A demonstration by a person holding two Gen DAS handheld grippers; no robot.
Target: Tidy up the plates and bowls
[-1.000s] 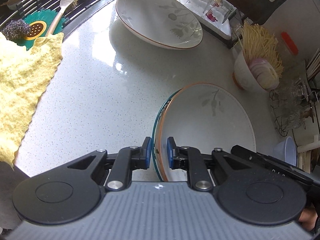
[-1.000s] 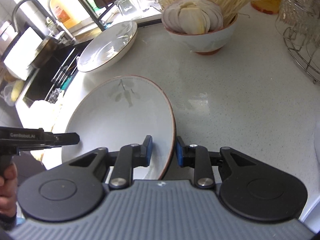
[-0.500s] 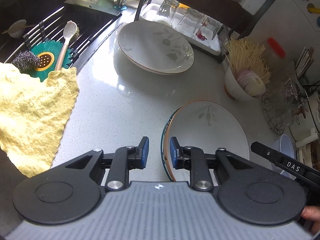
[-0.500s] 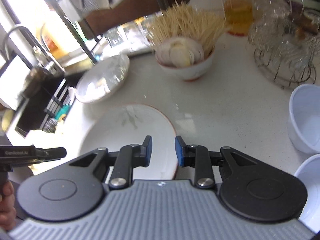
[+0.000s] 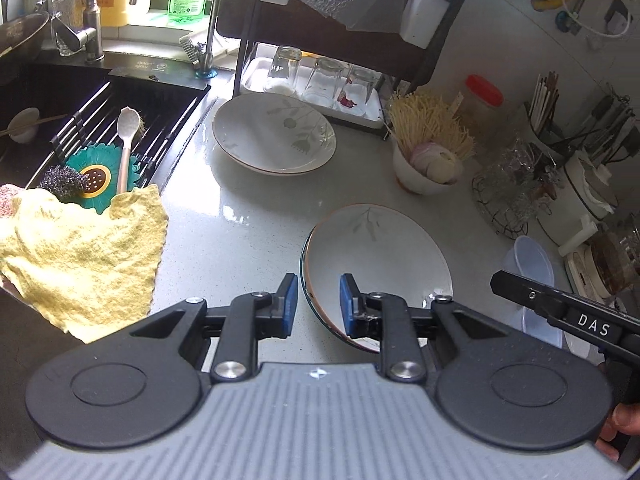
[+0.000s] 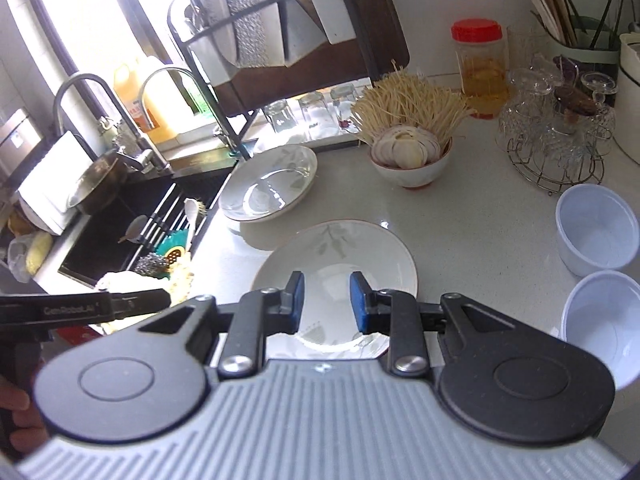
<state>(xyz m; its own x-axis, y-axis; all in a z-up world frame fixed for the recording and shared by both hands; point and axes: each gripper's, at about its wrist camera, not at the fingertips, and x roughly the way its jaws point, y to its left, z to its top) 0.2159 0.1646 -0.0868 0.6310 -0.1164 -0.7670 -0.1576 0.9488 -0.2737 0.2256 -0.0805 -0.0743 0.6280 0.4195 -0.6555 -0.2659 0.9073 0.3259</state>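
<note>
A white leaf-pattern plate [image 5: 376, 256] rests on the counter on top of a green-rimmed dish whose edge shows at its left; it also shows in the right wrist view [image 6: 340, 256]. A second leaf-pattern plate [image 5: 274, 134] lies further back near the sink, seen too in the right wrist view [image 6: 268, 188]. My left gripper [image 5: 315, 306] is open and empty, raised above the near plate's left rim. My right gripper [image 6: 327, 308] is open and empty, raised above the same plate. Two white plastic bowls [image 6: 598, 230] stand to the right.
A bowl of noodles and onion [image 5: 428, 160] stands behind the near plate. A dish rack with glasses [image 5: 320, 80] is at the back. A yellow cloth [image 5: 80, 256] hangs by the sink [image 5: 80, 120]. A wire rack of glassware [image 6: 556, 140] sits right.
Both grippers opened off the near plate's rim and pulled back and up. The plate stays lying on the counter stack.
</note>
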